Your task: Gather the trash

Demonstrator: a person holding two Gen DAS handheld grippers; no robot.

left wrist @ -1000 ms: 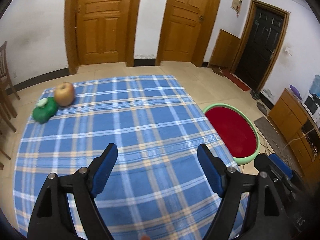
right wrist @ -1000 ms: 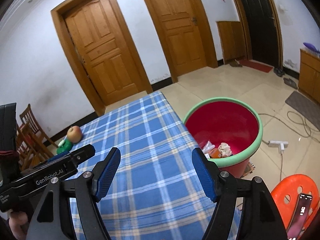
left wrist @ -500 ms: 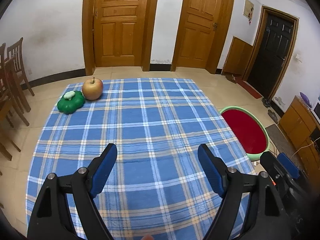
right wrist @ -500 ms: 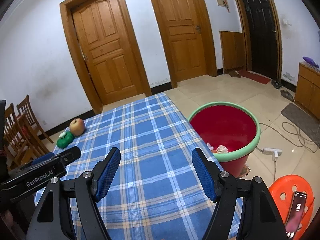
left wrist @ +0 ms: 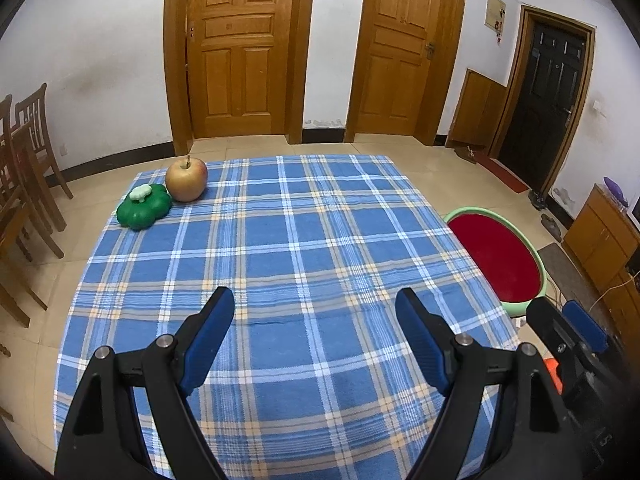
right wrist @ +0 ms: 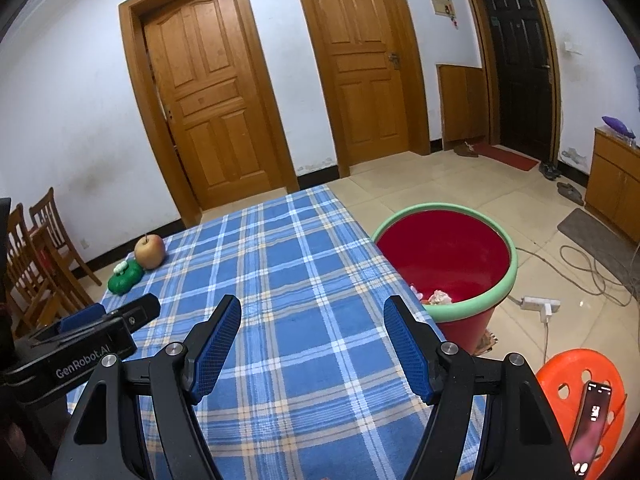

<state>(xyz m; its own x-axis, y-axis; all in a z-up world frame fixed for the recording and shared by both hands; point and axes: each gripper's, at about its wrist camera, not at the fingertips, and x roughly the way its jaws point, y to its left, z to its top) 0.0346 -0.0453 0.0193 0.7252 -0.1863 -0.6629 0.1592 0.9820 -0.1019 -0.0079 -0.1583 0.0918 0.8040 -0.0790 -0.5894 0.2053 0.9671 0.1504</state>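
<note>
While both the left tongs (left wrist: pixel 315 338) and right tongs (right wrist: pixel 312 346) hang wide open and empty over the desk (left wrist: pixel 304 240), the trash (right wrist: pixel 438 297) sits inside the red bucket (right wrist: pixel 472 304) off the desk's right edge.

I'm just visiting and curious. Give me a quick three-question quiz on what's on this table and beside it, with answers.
1. True or false: the left claw is holding something.
2. What touches the green toy? A) apple B) bucket C) phone
3. Where does trash already lie?

Key:
1. False; both it and the right claw are open and empty.
2. A
3. In the red bucket beside the table.
</note>
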